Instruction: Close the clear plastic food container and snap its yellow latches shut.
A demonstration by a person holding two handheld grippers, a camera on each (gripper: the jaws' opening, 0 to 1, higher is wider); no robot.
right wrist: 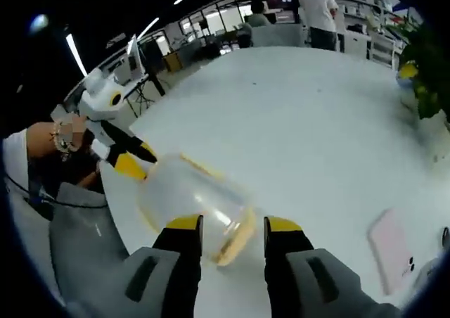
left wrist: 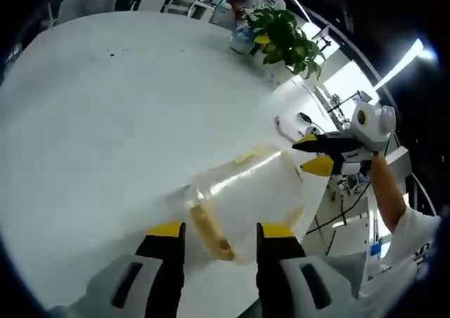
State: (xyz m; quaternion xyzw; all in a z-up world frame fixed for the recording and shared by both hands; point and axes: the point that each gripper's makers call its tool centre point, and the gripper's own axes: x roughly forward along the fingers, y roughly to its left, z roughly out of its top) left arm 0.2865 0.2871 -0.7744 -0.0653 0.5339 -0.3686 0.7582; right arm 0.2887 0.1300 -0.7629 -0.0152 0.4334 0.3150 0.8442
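Left gripper (left wrist: 220,231) jaws spread, a yellow latch (left wrist: 211,233) of the clear container (left wrist: 249,195) lying between the tips; container sits near white table (left wrist: 105,121) edge; right gripper (left wrist: 314,153) jaws parted at its far side; potted plant (left wrist: 285,36) behind; right gripper view: container (right wrist: 190,195) before spread tips, pink phone (right wrist: 390,251) right

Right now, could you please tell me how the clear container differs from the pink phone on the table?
The clear container is see-through and bulky, with yellow latches; the pink phone is opaque and flat. The container lies straight ahead of the open right tool; the phone lies off to its side. Both rest on the white table.
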